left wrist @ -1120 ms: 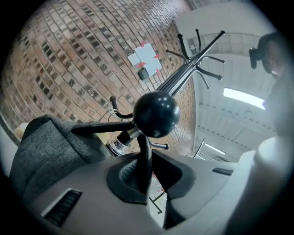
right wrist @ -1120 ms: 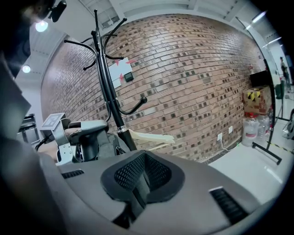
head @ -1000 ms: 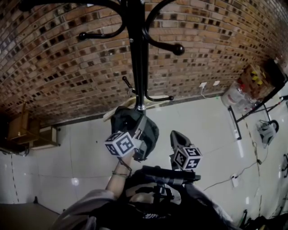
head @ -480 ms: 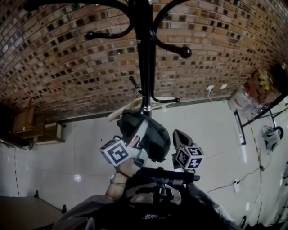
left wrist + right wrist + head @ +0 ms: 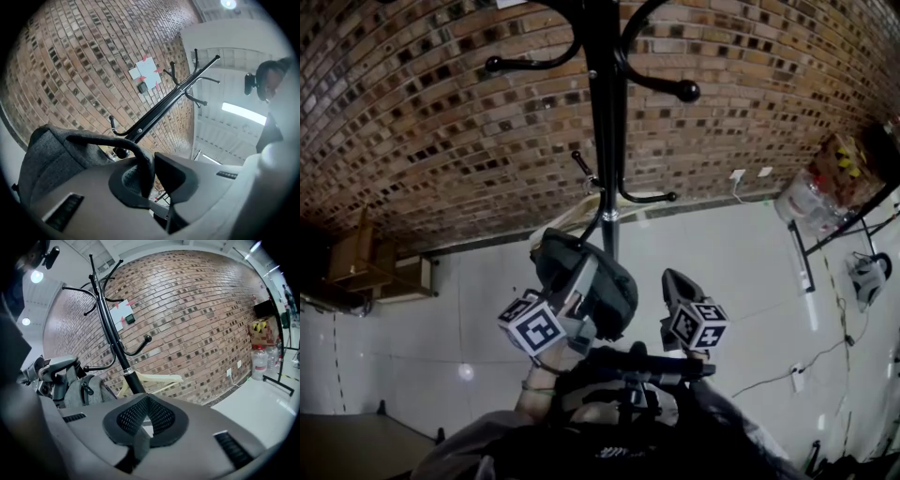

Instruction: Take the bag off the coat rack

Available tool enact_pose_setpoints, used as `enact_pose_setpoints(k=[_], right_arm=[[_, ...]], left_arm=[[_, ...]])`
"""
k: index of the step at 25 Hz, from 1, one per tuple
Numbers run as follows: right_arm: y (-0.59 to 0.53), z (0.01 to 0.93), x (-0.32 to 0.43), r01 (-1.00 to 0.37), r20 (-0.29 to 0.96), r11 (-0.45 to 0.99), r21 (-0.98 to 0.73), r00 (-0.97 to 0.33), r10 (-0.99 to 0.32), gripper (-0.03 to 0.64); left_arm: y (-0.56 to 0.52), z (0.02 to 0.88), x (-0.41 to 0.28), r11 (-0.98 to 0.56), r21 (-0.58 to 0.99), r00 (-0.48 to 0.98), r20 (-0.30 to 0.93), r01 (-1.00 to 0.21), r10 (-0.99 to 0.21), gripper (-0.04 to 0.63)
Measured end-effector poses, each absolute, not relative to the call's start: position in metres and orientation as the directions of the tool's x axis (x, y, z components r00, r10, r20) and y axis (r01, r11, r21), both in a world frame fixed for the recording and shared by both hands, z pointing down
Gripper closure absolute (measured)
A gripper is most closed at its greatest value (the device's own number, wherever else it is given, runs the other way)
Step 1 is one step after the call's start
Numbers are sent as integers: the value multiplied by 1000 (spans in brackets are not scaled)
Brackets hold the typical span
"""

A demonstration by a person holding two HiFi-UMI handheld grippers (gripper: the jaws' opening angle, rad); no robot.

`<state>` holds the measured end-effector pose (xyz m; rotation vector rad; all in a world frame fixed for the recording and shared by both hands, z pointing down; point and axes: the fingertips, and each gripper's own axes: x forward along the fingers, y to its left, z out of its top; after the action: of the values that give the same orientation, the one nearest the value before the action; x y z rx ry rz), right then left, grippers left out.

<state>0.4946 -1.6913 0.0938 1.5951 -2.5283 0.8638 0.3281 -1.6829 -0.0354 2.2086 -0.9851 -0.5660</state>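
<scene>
The black coat rack [image 5: 605, 141] stands in front of a brick wall, its hooks bare in the head view. A dark grey bag [image 5: 595, 281] hangs just left of the pole, clear of the hooks. My left gripper [image 5: 572, 305] is shut on the bag's strap. In the left gripper view the strap [image 5: 140, 159] runs down between the jaws of that gripper [image 5: 150, 173], and the bag's body [image 5: 51, 159] lies at the left. My right gripper [image 5: 675, 286] is shut and holds nothing, to the right of the bag. In the right gripper view its pads [image 5: 147, 401] meet, with the bag [image 5: 82, 390] at the left.
A pale wooden hanger [image 5: 572, 217] leans by the rack's foot. A big water bottle [image 5: 802, 197] and a black stand [image 5: 834, 225] are at the right. A wooden piece of furniture [image 5: 366, 272] stands at the left wall. A cable and socket [image 5: 797, 378] lie on the floor.
My left gripper has come down and a little to the left with the bag, which now hangs farther from the pole. The right gripper has barely moved.
</scene>
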Motion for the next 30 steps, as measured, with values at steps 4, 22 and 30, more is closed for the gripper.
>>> enact_pose_setpoints(k=[4, 22, 30], right_arm=[[-1681, 90, 487, -826, 296, 324, -462, -488, -821, 626], [-1641, 77, 397, -824, 260, 426, -373, -534, -804, 626], [-1636, 77, 384, -823, 281, 453, -341, -550, -787, 626]], left_arm=[[-1675, -17, 296, -446, 697, 578, -54, -562, -814, 552], [-1629, 66, 217, -276, 739, 520, 116, -615, -846, 552], [-1624, 71, 208, -263, 748, 526, 132, -609, -840, 552]])
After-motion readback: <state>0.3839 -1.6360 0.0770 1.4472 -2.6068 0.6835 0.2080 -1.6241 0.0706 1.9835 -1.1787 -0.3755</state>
